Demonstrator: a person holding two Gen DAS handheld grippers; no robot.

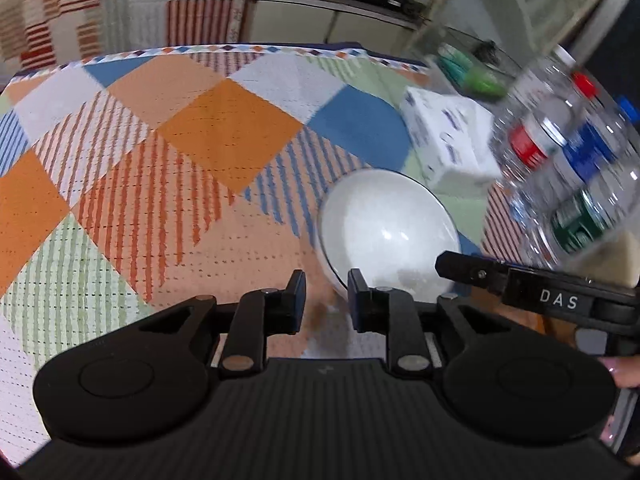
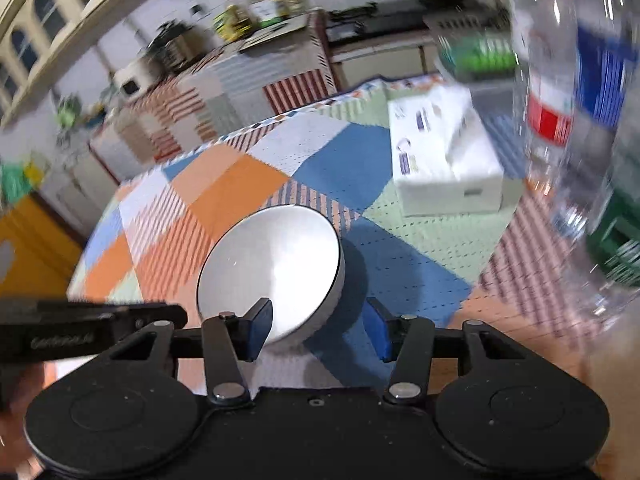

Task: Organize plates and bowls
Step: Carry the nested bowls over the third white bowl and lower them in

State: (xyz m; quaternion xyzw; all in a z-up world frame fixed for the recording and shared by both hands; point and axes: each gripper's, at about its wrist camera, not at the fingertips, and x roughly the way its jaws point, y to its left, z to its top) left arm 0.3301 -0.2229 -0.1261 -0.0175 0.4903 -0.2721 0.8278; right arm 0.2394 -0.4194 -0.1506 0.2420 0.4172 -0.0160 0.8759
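A white bowl (image 1: 384,228) with a dark rim sits on the patchwork tablecloth (image 1: 180,168), just ahead and right of my left gripper (image 1: 325,304). The left jaws stand apart around the bowl's near rim, with a gap on each side. In the right wrist view the same bowl (image 2: 272,268) shows as a tilted grey-white disc. My right gripper (image 2: 320,332) is open, its left finger (image 2: 260,328) at the bowl's near edge. The right gripper's finger (image 1: 472,270) reaches in beside the bowl in the left wrist view.
A white tissue box (image 1: 448,140) lies behind the bowl. Several clear plastic bottles (image 1: 568,160) with red, blue and green labels stand at the right, and show large in the right wrist view (image 2: 560,120). Kitchen counters lie beyond the table's far edge.
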